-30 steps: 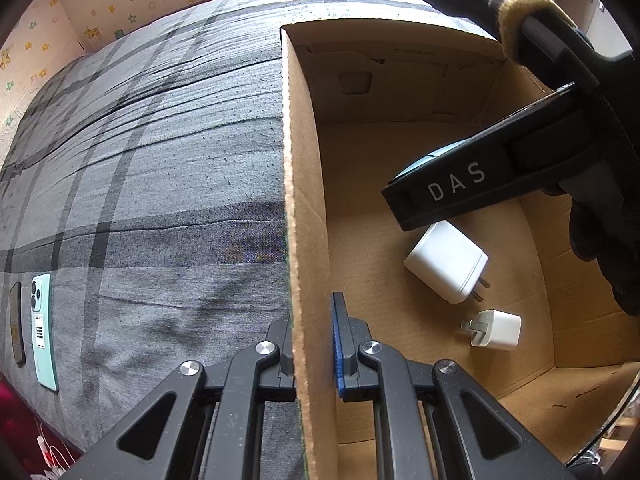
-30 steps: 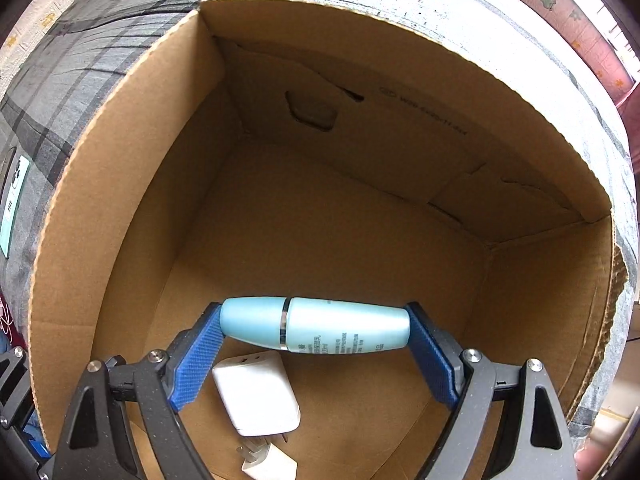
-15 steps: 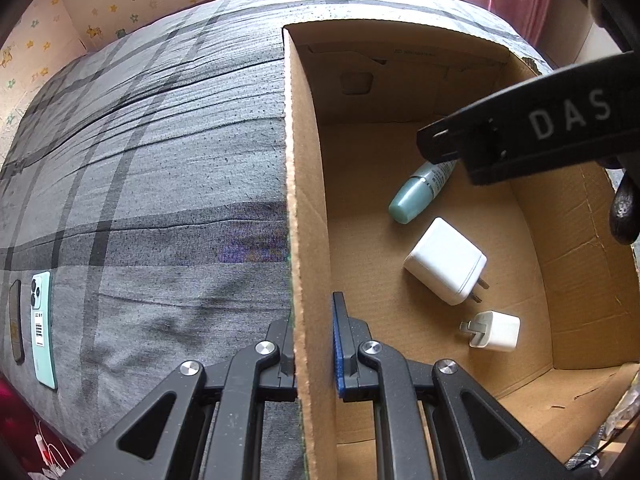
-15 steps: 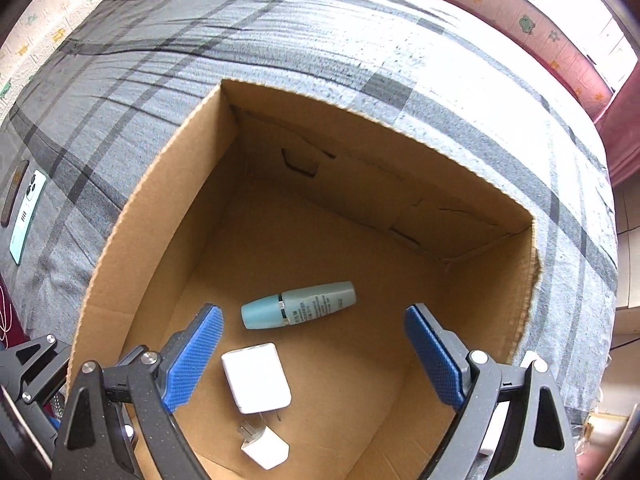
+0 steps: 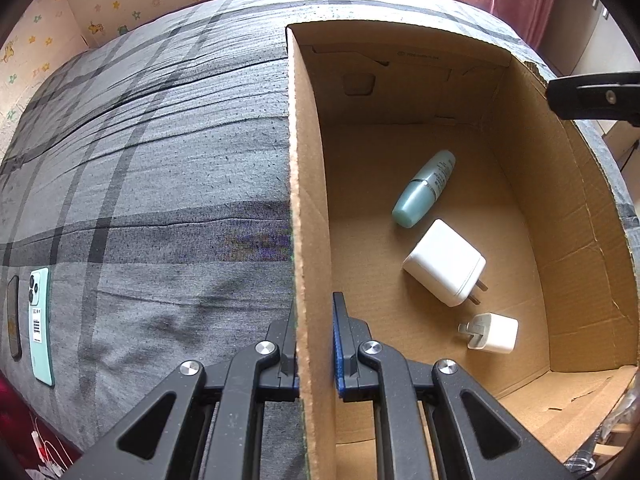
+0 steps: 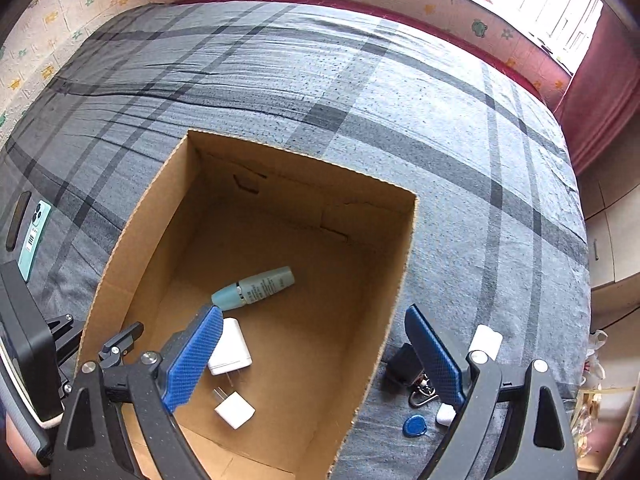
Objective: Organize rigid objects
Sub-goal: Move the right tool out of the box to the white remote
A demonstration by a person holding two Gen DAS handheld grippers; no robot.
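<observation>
My left gripper (image 5: 314, 320) is shut on the left wall of the open cardboard box (image 5: 308, 160), one finger outside and one inside. On the box floor lie a teal bottle (image 5: 424, 188), a large white charger (image 5: 444, 262) and a small white plug (image 5: 490, 332). In the right wrist view my right gripper (image 6: 312, 316) hangs open and empty above the box (image 6: 400, 280). Below it lie the bottle (image 6: 254, 288), the charger (image 6: 230, 346) and the plug (image 6: 234, 410).
The box stands on a grey plaid bed. A teal phone (image 6: 34, 236) and a dark slim item (image 6: 18, 220) lie near the bed's left edge. Right of the box lie a black key fob (image 6: 404, 364), a blue round tag (image 6: 414, 426) and small white items (image 6: 486, 340).
My right gripper opened and let go of the teal bottle, which now lies on the box floor. It then rose up out of the box. My left gripper has not moved.
</observation>
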